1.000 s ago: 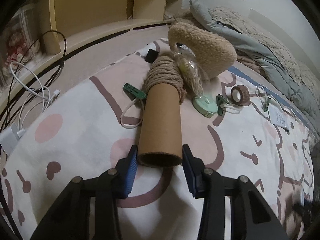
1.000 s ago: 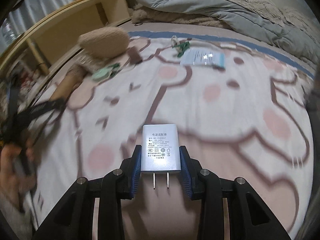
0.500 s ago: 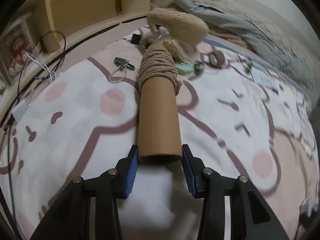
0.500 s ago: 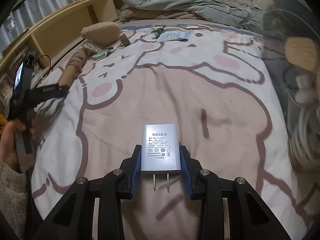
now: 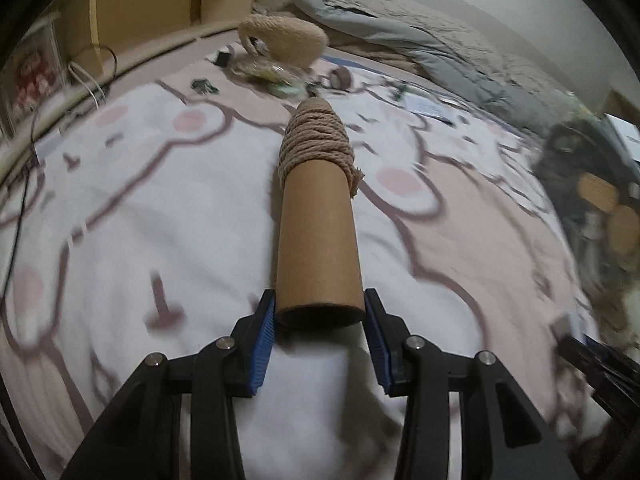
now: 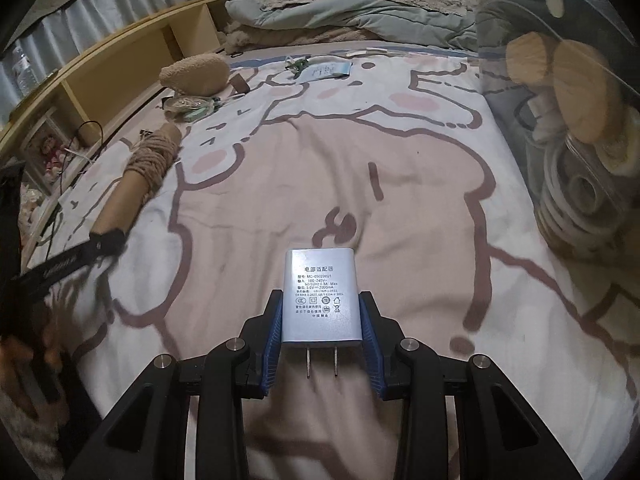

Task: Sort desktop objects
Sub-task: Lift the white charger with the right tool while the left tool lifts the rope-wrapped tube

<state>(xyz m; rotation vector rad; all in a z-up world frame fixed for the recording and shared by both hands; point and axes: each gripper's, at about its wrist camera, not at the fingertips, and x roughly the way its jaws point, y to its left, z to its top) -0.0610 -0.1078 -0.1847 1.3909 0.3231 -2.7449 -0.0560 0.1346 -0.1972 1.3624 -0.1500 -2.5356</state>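
Both hands swung toward clear bag (image 6: 568,128), left gripper (image 5: 320,320) clamping twine-wound cardboard tube (image 5: 320,236), right gripper (image 6: 321,320) clamping white adapter (image 6: 320,296)

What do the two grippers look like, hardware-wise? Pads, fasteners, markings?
Both match: the left gripper and right gripper have black angular linkage arms with round silver fasteners and blue ribbed pads inside the fingers. In the right wrist view, the left gripper's black side carries pale lettering, too blurred to read. No cables are visible.

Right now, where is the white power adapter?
The power adapter sits clamped in the right gripper, bottom centre of the right wrist view, prongs toward the camera, above the cartoon bedsheet, with the clear bag on the right.
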